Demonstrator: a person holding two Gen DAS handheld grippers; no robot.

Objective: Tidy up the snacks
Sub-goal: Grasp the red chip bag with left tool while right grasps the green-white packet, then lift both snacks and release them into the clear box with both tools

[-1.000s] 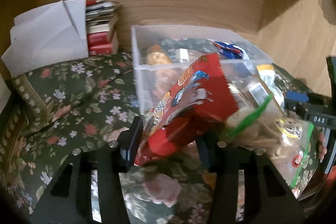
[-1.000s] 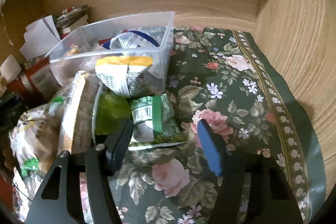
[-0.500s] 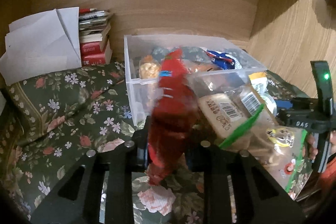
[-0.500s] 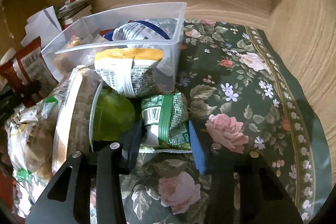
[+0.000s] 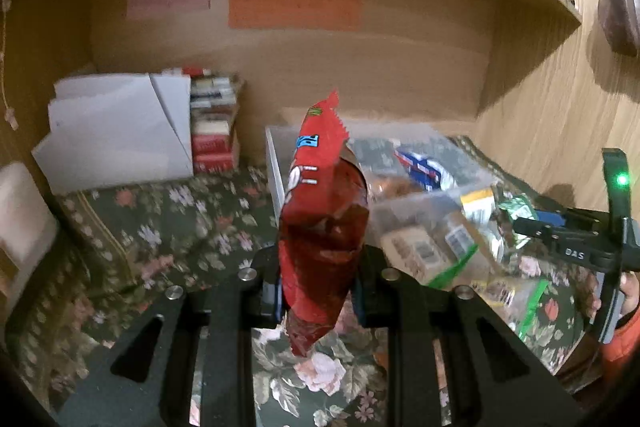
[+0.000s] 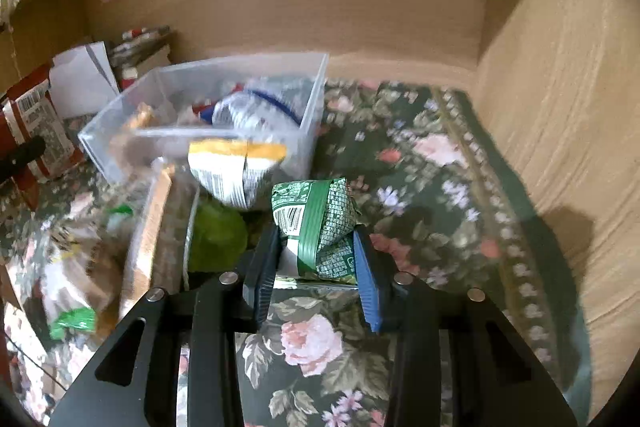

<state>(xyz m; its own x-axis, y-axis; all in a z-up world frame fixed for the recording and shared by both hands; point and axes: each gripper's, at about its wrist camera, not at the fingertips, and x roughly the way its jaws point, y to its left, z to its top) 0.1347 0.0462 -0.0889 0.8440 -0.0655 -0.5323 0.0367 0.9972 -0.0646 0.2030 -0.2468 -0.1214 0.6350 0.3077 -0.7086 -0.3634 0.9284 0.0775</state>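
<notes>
My left gripper (image 5: 318,291) is shut on a red snack bag (image 5: 324,223) and holds it upright above the floral cloth, in front of the clear plastic bin (image 5: 276,163). The red bag also shows at the left edge of the right wrist view (image 6: 34,131). My right gripper (image 6: 316,267) is shut on a green and white snack packet (image 6: 320,227), lifted a little off the cloth, in front of the bin (image 6: 312,115). The bin holds several snack bags. The right gripper shows at the right of the left wrist view (image 5: 568,243).
Loose snacks lie in front of the bin: a yellow and white packet (image 6: 236,167), a light green bag (image 6: 218,235), clear bags of biscuits (image 5: 440,255). White paper (image 5: 116,131) and stacked books (image 5: 212,131) stand at the back left. Wooden walls close the back and right.
My left gripper closed on the red bag and lifted it upright. My right gripper closed on the green packet and raised it slightly off the cloth.
</notes>
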